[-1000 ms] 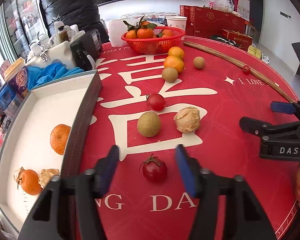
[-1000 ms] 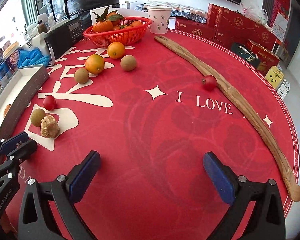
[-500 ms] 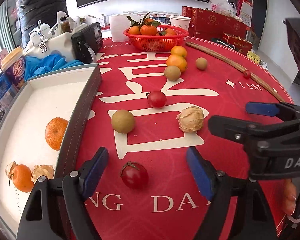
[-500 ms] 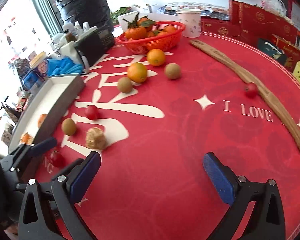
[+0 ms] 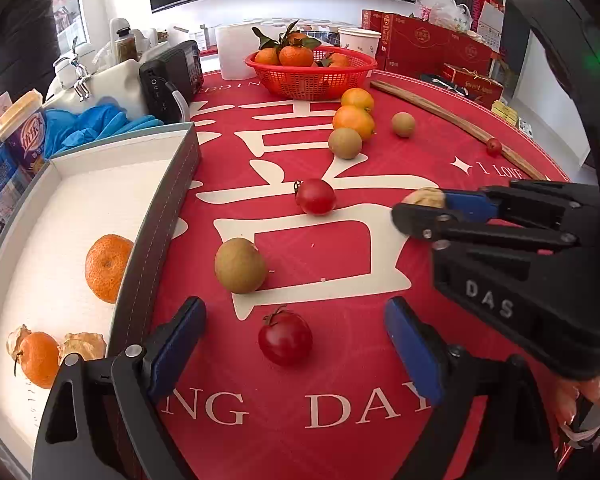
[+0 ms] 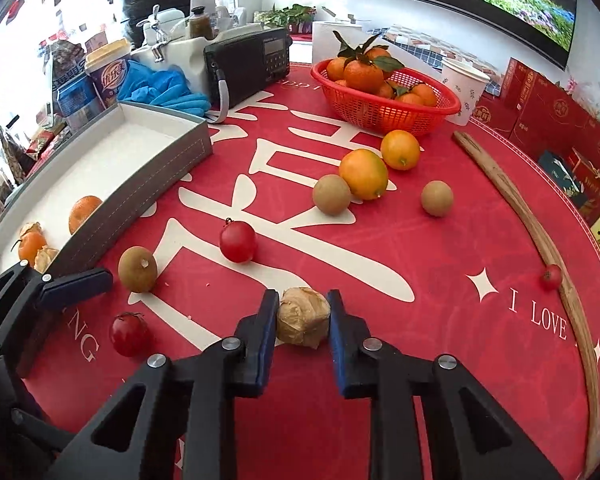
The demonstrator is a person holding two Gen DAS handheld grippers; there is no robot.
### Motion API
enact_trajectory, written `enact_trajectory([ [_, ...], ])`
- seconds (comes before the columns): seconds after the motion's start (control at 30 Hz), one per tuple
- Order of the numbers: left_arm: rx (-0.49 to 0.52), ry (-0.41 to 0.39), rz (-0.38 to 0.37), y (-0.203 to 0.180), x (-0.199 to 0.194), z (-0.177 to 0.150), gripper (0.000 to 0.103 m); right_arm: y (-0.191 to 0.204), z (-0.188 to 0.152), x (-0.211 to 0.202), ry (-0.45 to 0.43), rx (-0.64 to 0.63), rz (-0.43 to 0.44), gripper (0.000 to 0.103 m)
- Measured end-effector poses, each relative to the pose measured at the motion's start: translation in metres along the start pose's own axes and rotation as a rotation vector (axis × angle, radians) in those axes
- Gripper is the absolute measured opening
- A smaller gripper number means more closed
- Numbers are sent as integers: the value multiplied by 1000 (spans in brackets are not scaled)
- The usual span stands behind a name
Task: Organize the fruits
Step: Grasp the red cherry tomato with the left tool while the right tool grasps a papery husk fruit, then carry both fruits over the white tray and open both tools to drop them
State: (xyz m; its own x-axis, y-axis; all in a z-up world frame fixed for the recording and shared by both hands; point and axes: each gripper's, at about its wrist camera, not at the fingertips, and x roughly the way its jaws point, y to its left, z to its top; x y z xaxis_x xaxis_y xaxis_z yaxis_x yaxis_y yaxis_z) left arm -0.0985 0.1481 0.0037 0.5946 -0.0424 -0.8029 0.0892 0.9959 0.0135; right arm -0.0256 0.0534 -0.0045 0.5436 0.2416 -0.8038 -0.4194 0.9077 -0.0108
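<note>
The husk fruit [image 6: 302, 317] sits on the red cloth [image 6: 420, 360] near its front edge, between the 2 blue pads of the right gripper [image 6: 302, 334], which has narrowed onto it, both pads touching its papery sides. In the left view the same fruit [image 5: 424, 198] peeks out past that gripper's fingers. The left gripper [image 5: 296, 344] is spread wide over a tomato [image 5: 285, 336] that lies between its pads, touching neither. Just beyond is a brown fruit [image 5: 240, 265], then a 2nd tomato [image 5: 315, 196] nearer the cloth's middle. Farther back, 2 oranges [image 6: 364, 174] and 2 more brown fruits [image 6: 332, 194] lie in a loose group in front of the red basket [image 6: 384, 110] of tangerines at the far edge. A 3rd tomato [image 6: 551, 277] rests against the long wooden stick [image 6: 540, 236] by the right edge. Along the left edge stands the white tray [image 5: 168, 200] with 1 tangerine [image 5: 107, 267], 1 small orange fruit [image 5: 39, 358] and loose husks [image 5: 83, 345]. A black radio [image 6: 248, 66] stands behind the tray
</note>
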Motion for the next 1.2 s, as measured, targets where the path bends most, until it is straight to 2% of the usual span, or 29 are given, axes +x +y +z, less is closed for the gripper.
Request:
enact_trajectory([
  [0.07,-5,-1,5,0,0,0,91,-16,-4,-4,-2,42,-32,25],
  [0.13,-17,-12,22,3,-1,1,83,-34,-11,-10,-1,89,-54,25],
  [0.17,-25,-20,36,6,-3,1,70,-42,-14,-13,-1,109,-61,25],
  [0.2,-35,-26,50,9,-4,1,51,-48,-17,-17,-3,126,-67,25],
  [0.23,-45,-31,64,12,-5,1,39,-54,-21,-19,-6,142,-73,25],
  [0.27,-54,-37,71,16,-6,1,20,-58,-24,-22,-10,153,-79,25],
  [0.3,-66,-44,72,20,-6,1,15,-61,-27,-24,-14,157,-87,25],
  [0.43,-72,-50,79,20,-7,1,15,-66,-33,-29,-22,162,-98,25],
  [0.53,-90,-69,49,24,-11,1,17,-66,-33,-29,-23,159,-102,25],
  [0.63,-67,-107,28,22,-20,-2,36,-65,-34,-29,-24,149,-114,25],
  [0.7,-37,-130,10,17,-25,-6,56,-64,-33,-28,-23,147,-115,25],
  [0.77,-10,-127,-8,13,-25,-6,62,-64,-33,-28,-24,148,-116,25],
  [0.9,3,-63,-46,13,-15,-5,62,-64,-33,-28,-24,148,-115,25],
  [1.03,45,-51,-28,5,-17,-9,59,-63,-33,-28,-21,145,-112,25],
  [1.07,56,-38,-26,1,-15,-10,51,-63,-33,-28,-20,144,-111,25],
  [1.1,71,-40,-8,-3,-15,-10,48,-62,-32,-28,-19,142,-112,25],
  [1.13,82,-42,-2,-6,-16,-11,40,-62,-32,-28,-18,142,-111,25],
  [1.17,86,-42,-13,-8,-16,-12,23,-61,-32,-28,-18,141,-110,25],
  [1.2,81,-41,-14,-9,-16,-12,23,-61,-33,-28,-18,141,-110,25],
])
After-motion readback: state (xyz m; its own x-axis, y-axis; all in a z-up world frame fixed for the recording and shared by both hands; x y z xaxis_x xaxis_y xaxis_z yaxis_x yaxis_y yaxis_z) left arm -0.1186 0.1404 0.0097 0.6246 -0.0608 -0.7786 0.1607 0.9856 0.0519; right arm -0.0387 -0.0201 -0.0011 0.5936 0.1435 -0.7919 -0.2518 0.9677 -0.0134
